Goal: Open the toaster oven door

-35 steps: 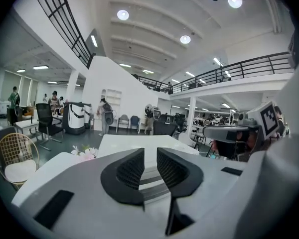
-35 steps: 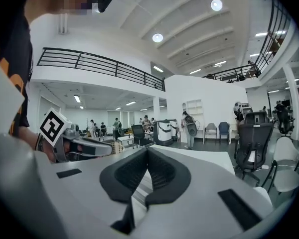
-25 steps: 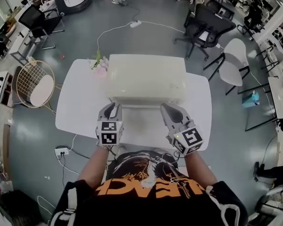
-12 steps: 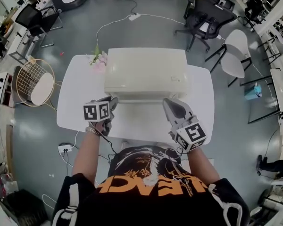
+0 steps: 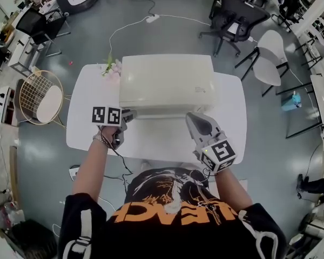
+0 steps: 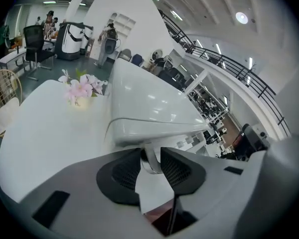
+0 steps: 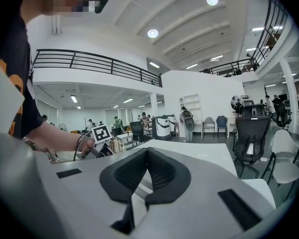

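The oven (image 5: 167, 82) is a big cream box. It sits in the middle of the white table (image 5: 86, 128), toward the back edge, with its front facing the person. From above its door looks shut. Some pink flowers (image 5: 112, 69) stand just beside the oven's back left corner.

The left gripper (image 6: 150, 153) is at the left end of the oven's front, down low. It is turned on its side, so its marker cube faces up. Its 2 jaws are spread wide. The shiny end of the door handle (image 6: 149, 162) sits right between them. The black pads (image 6: 122, 171) are very close to the handle on both sides. I cannot tell if they touch it, but they are not squeezing it. The handle is between the jaws, and the gripper does not grasp it.

The right gripper (image 5: 192, 118) is at the right end of the oven's front. It hangs over the table and points at the oven. Its tips are very near the oven's front, but I cannot tell if they touch it. In the right gripper view its 2 jaws are pressed together at the tips. Nothing is held between them. Only a thin pale strip shows through the small gap lower down. That view also shows the person's left hand (image 7: 84, 146) on the left gripper, across the table.

The 2 grippers are well apart, 1 at each end of the oven's front.
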